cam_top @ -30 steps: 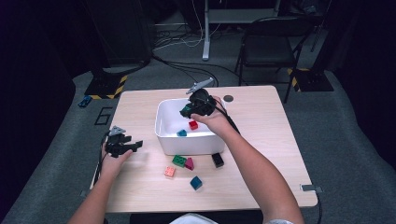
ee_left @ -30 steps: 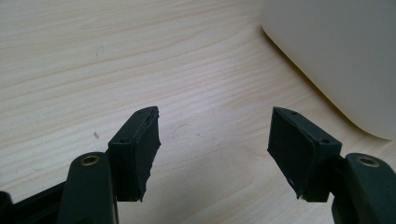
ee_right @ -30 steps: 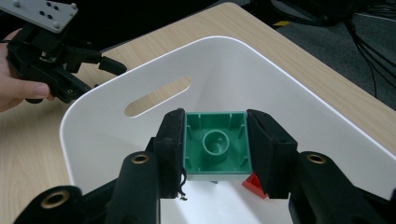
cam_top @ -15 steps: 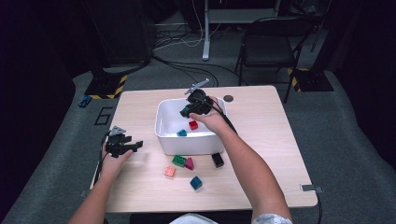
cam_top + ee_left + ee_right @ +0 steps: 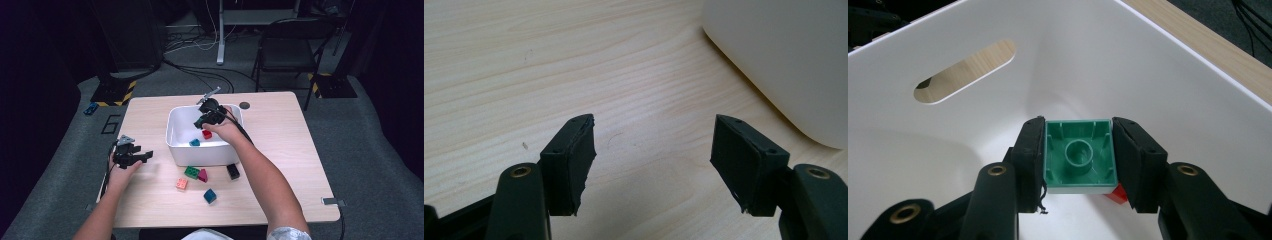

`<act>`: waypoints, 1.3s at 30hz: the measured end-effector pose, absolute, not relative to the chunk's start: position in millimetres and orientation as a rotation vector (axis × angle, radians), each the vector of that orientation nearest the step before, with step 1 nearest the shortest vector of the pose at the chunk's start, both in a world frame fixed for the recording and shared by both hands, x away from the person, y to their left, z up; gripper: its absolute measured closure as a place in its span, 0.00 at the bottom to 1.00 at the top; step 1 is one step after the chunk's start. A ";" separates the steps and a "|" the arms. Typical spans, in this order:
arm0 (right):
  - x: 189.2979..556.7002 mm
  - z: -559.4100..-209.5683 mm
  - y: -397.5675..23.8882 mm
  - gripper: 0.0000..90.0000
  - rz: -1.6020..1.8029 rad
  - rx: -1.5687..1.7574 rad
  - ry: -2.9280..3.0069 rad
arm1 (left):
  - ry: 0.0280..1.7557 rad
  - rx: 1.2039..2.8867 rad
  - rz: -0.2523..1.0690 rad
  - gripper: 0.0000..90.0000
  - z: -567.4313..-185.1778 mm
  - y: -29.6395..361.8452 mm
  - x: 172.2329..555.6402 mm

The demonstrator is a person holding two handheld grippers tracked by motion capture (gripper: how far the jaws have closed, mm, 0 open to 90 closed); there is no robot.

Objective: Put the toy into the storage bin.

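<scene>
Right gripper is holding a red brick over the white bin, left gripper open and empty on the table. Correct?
Not quite: the brick in the right gripper is green, not red, as the right gripper view shows. It is inside the white bin. The left gripper is open and empty over the table.

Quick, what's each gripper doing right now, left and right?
Left gripper: open, nothing between its jaws, low over the table.
Right gripper: shut on a green block, inside the white bin.

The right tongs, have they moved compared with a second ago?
Yes. In the high view the right tongs have sunk lower into the white bin, judged against its far rim, shut on a green brick.
</scene>
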State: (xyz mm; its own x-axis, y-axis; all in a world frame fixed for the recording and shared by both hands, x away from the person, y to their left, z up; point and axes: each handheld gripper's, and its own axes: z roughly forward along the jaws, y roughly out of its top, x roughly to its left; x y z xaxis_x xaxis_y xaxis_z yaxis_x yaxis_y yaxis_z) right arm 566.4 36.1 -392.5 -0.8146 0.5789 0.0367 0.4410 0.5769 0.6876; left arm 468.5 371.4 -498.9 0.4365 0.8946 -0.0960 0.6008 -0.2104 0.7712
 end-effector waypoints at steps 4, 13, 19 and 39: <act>565.4 -392.7 33.7 0.60 1.065 0.856 2.606 | 1.258 1.923 0.488 0.38 -498.8 371.3 468.3; 555.8 -383.4 21.7 0.61 1.093 0.831 2.595 | 1.263 1.922 0.487 0.37 -498.7 372.7 468.7; 535.8 -365.3 8.8 0.62 1.131 0.806 2.576 | 1.265 1.921 0.492 0.38 -498.8 372.0 468.5; 475.7 -330.0 -48.5 0.61 1.254 0.768 2.503 | 1.268 1.926 0.495 0.38 -500.2 370.9 468.9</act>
State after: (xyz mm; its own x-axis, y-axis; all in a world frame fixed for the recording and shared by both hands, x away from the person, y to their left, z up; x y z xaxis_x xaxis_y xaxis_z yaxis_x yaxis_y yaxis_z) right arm 475.7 -48.5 -330.0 -0.8336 0.5519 0.0216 0.3477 0.4941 0.7968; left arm 468.9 370.9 -500.2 0.4310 0.8982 -0.0863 0.6017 -0.2148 0.7693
